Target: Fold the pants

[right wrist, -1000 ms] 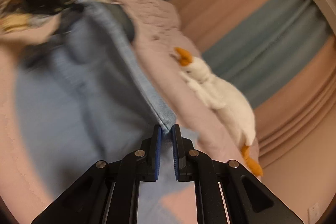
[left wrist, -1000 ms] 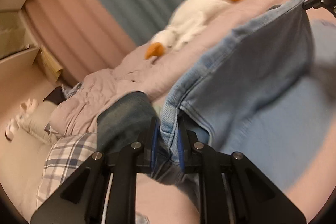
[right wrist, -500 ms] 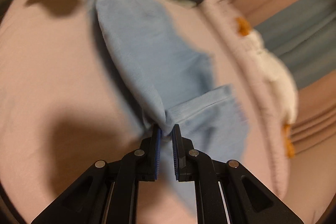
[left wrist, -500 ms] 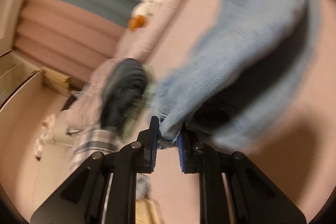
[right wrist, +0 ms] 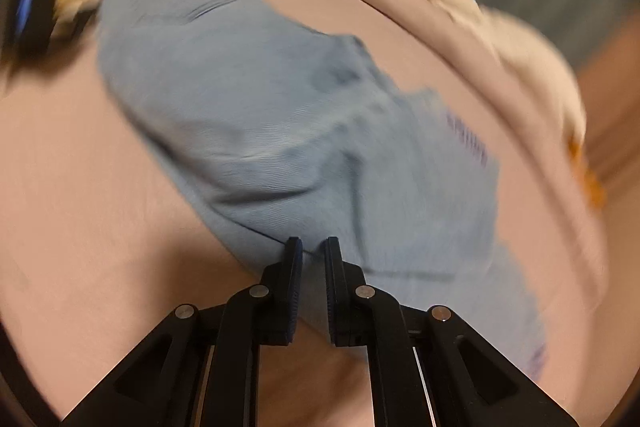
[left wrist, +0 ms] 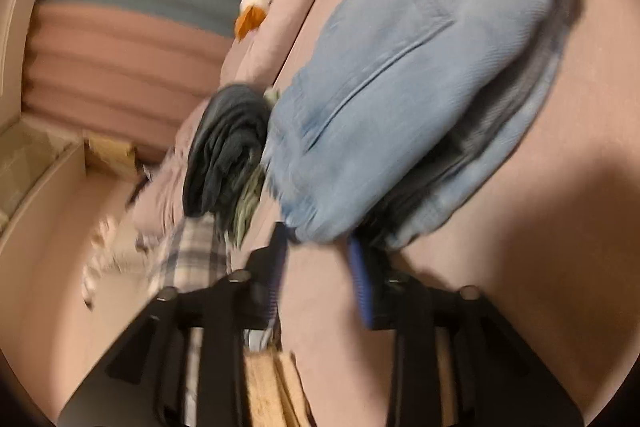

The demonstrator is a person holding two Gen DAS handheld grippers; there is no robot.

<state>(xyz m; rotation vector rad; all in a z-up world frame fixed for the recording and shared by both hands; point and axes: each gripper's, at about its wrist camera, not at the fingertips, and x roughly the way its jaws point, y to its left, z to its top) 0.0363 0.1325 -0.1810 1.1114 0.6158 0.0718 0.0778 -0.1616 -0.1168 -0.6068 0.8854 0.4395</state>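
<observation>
Pants [left wrist: 420, 75] of light blue denim lie doubled over on the pink bed [left wrist: 560, 227], out in its middle, well clear of the quilt and the dark rolled clothes [left wrist: 228, 151] along the far edge. The left gripper [left wrist: 320, 255] has just been opening; its jaws stand apart with the folded corner just ahead, not pressed. The right gripper [right wrist: 312, 259] has its jaws clamped on the denim edge. Best to let that side go only once the edges lie matched, then smooth the fold flat.
</observation>
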